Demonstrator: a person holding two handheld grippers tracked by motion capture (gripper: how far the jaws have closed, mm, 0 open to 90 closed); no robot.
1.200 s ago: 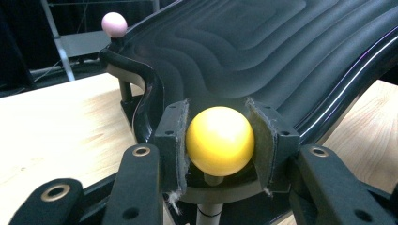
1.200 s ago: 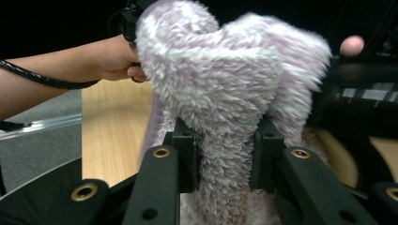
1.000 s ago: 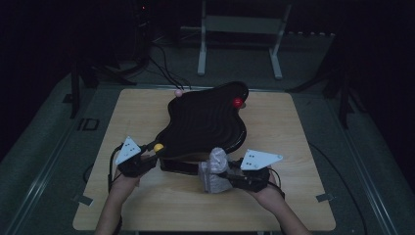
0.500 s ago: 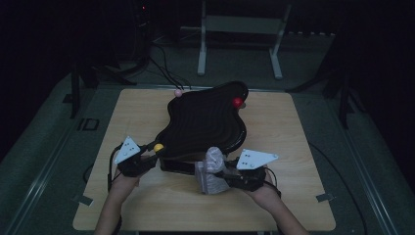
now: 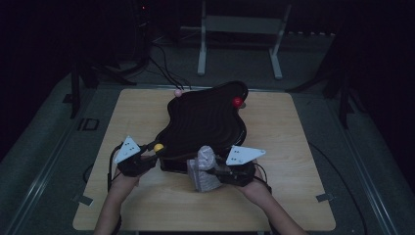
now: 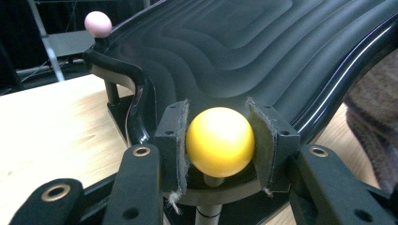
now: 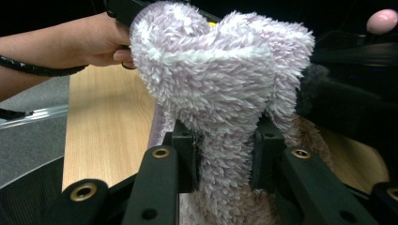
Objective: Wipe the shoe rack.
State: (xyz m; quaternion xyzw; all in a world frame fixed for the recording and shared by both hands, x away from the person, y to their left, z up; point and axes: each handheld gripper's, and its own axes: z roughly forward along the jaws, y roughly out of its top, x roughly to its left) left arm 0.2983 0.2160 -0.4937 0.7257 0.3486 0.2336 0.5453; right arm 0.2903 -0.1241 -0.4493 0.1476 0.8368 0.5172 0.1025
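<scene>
Right gripper pinches fluffy cloth, seemingly against the tray's near edge.

We see a dim room where the light falls mostly on a pale wooden table, its grain running lengthwise, while everything behind it sinks into near black. Around the table we make out a grey floor with a raised strip along the left side and small tabs of tape at the table's near corners. Beyond the far edge we find a white metal stand on two legs, with dark cables trailing across the floor near it.
</scene>
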